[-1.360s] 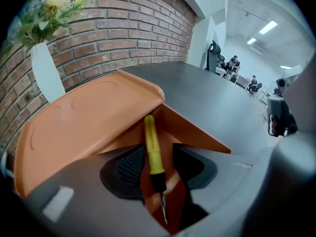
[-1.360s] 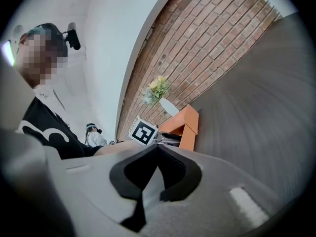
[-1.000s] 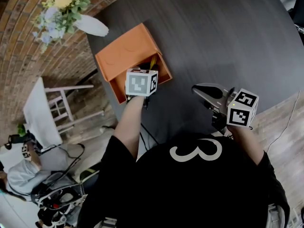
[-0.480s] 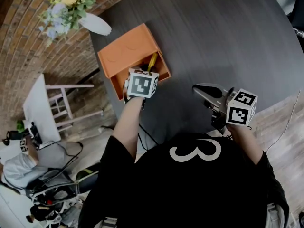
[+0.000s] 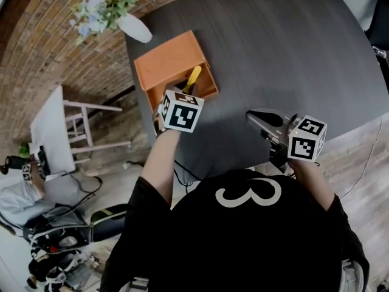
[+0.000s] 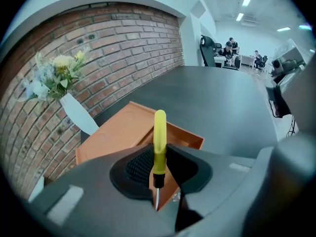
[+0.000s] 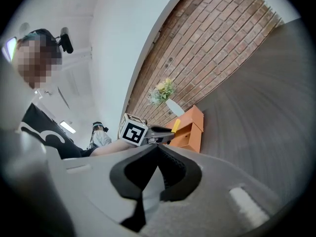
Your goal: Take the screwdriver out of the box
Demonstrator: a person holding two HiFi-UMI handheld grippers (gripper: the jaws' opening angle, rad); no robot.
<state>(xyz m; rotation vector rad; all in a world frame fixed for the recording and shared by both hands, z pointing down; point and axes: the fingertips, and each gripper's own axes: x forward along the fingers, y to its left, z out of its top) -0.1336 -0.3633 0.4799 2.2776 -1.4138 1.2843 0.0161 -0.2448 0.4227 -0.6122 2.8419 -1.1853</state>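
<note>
**Screwdriver clamped in the left hand-held gripper**

The left hand-held gripper [image 6: 160,156] grips the yellow-handled screwdriver [image 6: 159,137] upright between its pads, over the open orange box [image 5: 169,62] on the dark worktop [image 5: 279,47]. Its own view shows the black collar and metal shaft. The head view shows only the handle. The right hand-held gripper [image 7: 157,150] is closed and empty.

The screwdriver [image 6: 159,137] has a yellow handle, a black collar and a silver shaft. The box [image 5: 167,62] is plain orange. The table [image 5: 273,47] is charcoal grey with faint streaky grain. The brick wall [image 5: 55,53] is reddish brown with pale mortar lines. The vase [image 5: 135,28] is white, its flowers [image 5: 100,2] yellow, pale blue and white among green leaves. The left gripper [image 6: 159,156] and right gripper [image 7: 157,149] are grey with black pads [image 6: 139,166], each bearing a white cube [image 5: 181,111] with black square markers.
</note>
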